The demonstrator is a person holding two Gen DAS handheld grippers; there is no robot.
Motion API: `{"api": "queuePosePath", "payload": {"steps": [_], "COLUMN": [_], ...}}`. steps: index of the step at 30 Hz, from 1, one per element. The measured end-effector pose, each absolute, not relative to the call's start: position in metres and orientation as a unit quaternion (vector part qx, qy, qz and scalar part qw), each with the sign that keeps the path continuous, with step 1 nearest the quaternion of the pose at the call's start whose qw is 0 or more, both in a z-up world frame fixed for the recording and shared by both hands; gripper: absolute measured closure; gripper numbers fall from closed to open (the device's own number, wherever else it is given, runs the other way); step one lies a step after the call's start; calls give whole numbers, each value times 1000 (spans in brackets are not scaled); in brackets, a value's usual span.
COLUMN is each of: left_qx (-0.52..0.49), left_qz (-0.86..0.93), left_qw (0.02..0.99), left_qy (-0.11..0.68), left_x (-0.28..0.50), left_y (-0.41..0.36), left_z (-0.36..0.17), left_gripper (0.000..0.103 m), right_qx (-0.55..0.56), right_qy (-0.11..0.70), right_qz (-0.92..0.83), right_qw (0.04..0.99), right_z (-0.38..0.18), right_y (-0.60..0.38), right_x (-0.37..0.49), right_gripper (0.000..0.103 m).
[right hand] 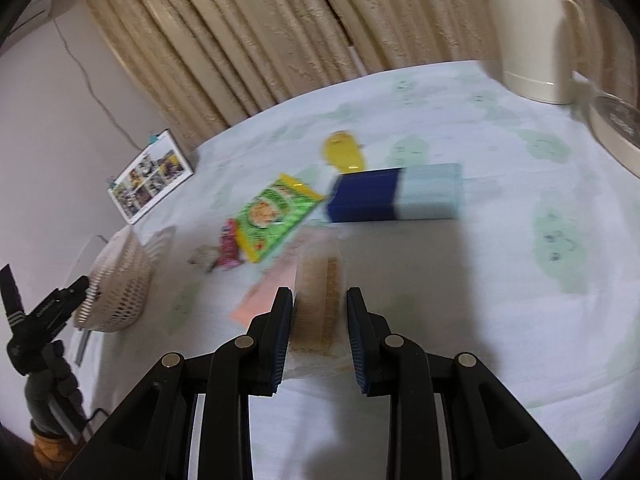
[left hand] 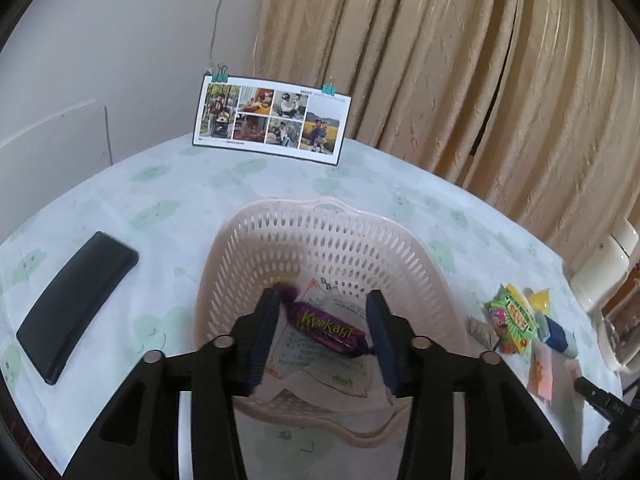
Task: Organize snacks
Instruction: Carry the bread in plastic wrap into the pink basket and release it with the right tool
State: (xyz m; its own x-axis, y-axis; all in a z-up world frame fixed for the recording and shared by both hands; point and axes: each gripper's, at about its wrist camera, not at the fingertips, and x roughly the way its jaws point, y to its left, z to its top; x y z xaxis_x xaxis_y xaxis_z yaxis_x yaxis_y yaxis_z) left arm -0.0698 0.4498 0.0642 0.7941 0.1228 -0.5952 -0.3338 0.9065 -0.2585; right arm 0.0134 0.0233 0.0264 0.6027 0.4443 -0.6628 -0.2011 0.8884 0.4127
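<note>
A: Left side?
B: The left gripper (left hand: pixel 322 332) hangs over the pink basket (left hand: pixel 256 248), fingers spread, not touching the purple candy (left hand: pixel 326 330) that lies on a white packet inside it.
A: And right?
B: The right gripper (right hand: pixel 318 336) straddles a clear-wrapped wafer (right hand: pixel 318 304) on the table (right hand: pixel 500 280), left finger touching it, right one apart. Beyond lie a green packet (right hand: pixel 276 216), a blue box (right hand: pixel 394 198) and a yellow snack (right hand: pixel 344 152).
</note>
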Motion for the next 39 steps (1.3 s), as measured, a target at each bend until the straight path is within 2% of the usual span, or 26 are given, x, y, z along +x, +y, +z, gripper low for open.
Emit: {"api": "queuePosePath", "payload": {"steps": [8,25,31,32,33,39], "left_qx": [-195,-226,-240,-241,-241,-239], "left_qz": [127,133,132,131,131,131], "left_qw": [931,926,921,921,921,921], "left_qy": [282,272,276,276,277,278], "left_x": [-80,-96,-97,-97,-97,-96], "left_y": [463,489,497,498,498,497], "left_z": [70,68,64,63,63,61], "left_gripper": [47,45,45,45,45,45], "right_qx": [141,105,105,107,108,102], "right_qy": [398,393,405,408,410,404], "right_qz": [250,381,390,389,387,372], "right_qw": [871,830,820,819,819,829], "right_z": [52,85,76,74,73,67], "right_y": [83,245,278,282,283,275], "right_x": [16,26,32,34,34,32], "right_gripper": [78,77,72,67,66,66]}}
